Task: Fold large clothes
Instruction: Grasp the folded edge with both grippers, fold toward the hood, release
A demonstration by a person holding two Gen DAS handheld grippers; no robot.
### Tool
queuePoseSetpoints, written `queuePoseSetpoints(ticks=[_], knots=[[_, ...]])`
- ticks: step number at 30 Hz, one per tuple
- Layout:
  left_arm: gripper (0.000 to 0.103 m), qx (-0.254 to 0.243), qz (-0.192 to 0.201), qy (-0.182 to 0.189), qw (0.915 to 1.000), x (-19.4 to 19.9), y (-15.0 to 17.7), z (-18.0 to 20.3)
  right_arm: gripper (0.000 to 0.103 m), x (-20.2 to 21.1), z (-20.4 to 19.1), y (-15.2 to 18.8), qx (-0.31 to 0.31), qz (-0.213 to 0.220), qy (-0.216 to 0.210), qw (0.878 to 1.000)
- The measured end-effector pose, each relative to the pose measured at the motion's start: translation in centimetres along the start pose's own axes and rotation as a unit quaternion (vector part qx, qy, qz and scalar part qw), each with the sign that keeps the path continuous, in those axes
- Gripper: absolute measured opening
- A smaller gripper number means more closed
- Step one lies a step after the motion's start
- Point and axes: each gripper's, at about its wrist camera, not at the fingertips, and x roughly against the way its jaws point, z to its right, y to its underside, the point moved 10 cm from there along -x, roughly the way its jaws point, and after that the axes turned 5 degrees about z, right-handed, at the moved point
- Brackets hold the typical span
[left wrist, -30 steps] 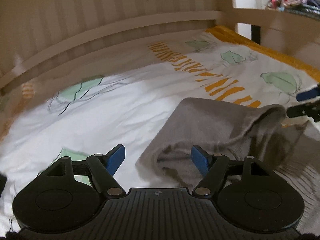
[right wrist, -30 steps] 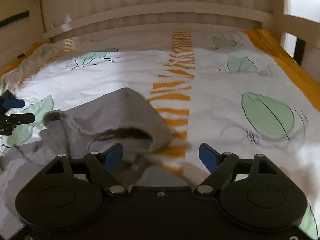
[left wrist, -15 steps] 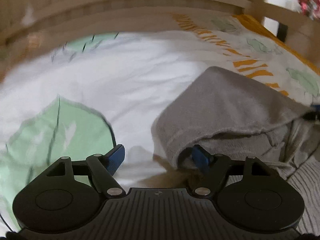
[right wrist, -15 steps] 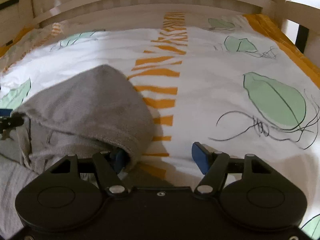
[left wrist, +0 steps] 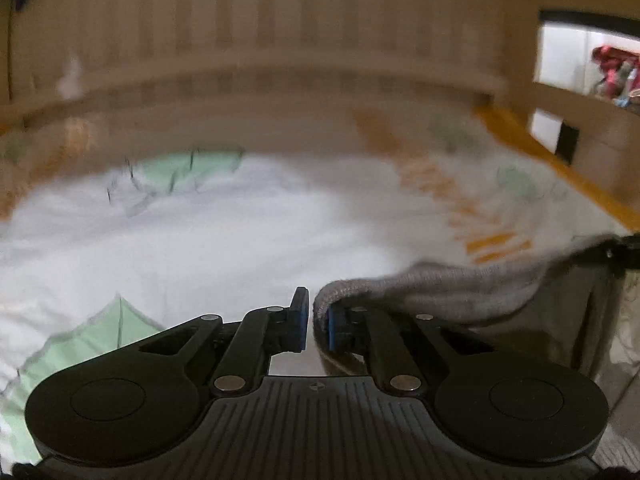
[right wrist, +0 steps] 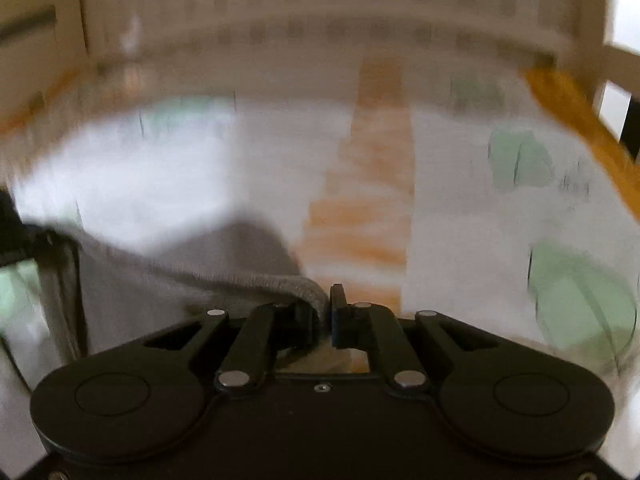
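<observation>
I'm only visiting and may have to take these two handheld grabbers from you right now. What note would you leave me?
Left gripper: jaws closing on one end of the grey knitted garment's edge; the fabric is between the pads.
Right gripper: shut on the other end of that edge.
The garment hangs between the two grippers above the white bedsheet with green leaves and orange stripes, inside the pale wooden bed frame.
Done: both ends gripped.
Left: probably lay it flat and make the folds; none is visible yet.
</observation>
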Motion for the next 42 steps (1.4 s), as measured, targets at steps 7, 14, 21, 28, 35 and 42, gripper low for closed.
queuePoseSetpoints(ticks=[7,14,21,28,35,42], knots=[[0.021,-0.096,-0.117,0.019,0.9883,-0.3,8.6,0.2,0.017,-0.5,0.0,6.1,0.094,-0.044,-0.002,0.995],[0.043,-0.112,-0.137,0.046,0.9832,1.3,7.9,-0.5,0.059,0.5,1.5,8.8,0.09,-0.062,-0.004,0.994],[0.058,-0.063,-0.132,0.101,0.9841,5.0,4.6,-2.1,0.071,4.4,2.4,8.1,0.056,-0.065,-0.043,0.995],[0.064,0.039,-0.086,0.086,0.9918,2.4,0.9,-1.7,0.081,5.6,1.5,4.4,-0.034,-0.013,-0.085,0.996],[0.064,0.067,-0.153,0.053,0.9846,-2.9,6.7,-1.1,0.028,0.3,0.2,5.8,-0.034,-0.054,-0.053,0.997],[0.064,0.06,-0.169,0.071,0.9812,-2.2,8.2,-2.0,0.031,0.3,1.3,8.9,-0.002,-0.083,-0.044,0.996]])
